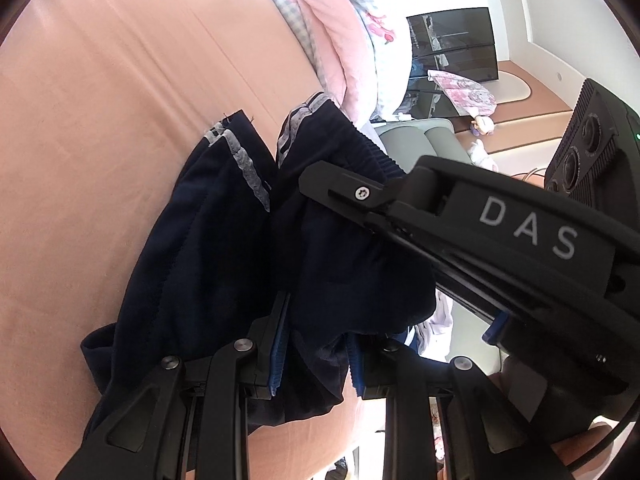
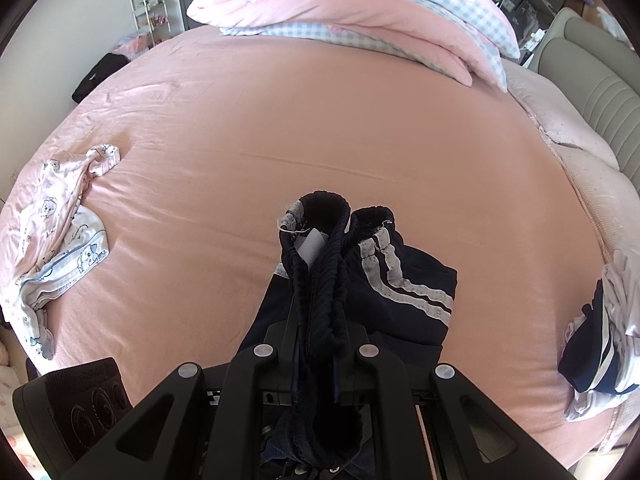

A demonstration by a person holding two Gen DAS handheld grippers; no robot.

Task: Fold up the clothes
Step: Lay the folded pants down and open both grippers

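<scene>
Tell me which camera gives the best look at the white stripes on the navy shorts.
The right wrist view: the white stripes on the navy shorts face the camera, bright and unblocked. The left wrist view shows the stripes only as short, shaded, greyish strips, seen at an angle.

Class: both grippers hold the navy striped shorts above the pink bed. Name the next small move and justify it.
Probably lower the shorts flat onto the sheet: the left gripper and right gripper each pinch bunched fabric, part of it hanging unsupported, so no fold can form yet.
</scene>
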